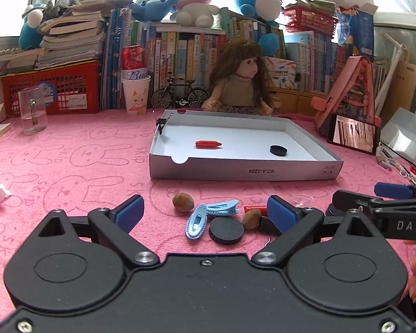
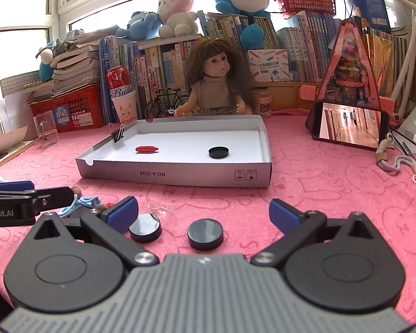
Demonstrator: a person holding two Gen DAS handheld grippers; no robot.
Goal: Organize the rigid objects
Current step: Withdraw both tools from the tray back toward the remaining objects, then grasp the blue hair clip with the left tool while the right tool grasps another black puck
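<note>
The left claw (image 1: pixel 205 212) hovers low over the worktop covered with a pink bunny-print cloth (image 1: pixel 69 166), its blue-padded fingers (image 1: pixel 130 212) spread wide and holding nothing. Between and just ahead of those fingers lies a small heap of loose pieces: a brown ridged nut (image 1: pixel 183 202), two pale blue plastic hair clips (image 1: pixel 208 216) crossing one another, a flat black round disc (image 1: pixel 226 231) touching the clips, a second brown nut (image 1: pixel 251 218) just beside the disc, and a short red plastic piece (image 1: pixel 253 208) partly hidden behind the right-hand finger. The right claw (image 2: pixel 203 212) is likewise spread wide and empty, with a black round disc (image 2: pixel 205 234) lying on the cloth between its fingers and another shiny black disc (image 2: pixel 145 227) just beside its left finger. Farther back sits the shallow white cardboard box lid (image 1: pixel 244 170) with grey outer walls, printed "NO.A-2224" upside down on its near wall; inside it a red cylindrical capsule-shaped piece (image 1: pixel 208 144) lies on its side toward the left and a black disc (image 1: pixel 278 150) rests flat toward the right, the two well apart. A black binder clip (image 1: pixel 161 124) grips the lid's left wall (its wire handles stand upward). Behind the lid sits a brown-haired doll in a beige top (image 1: pixel 240 83), and to the right a smartphone with a lit screen (image 1: pixel 353 136) leans against a pink triangular stand. A clear glass mug (image 1: pixel 32 111) stands at far left.
</note>
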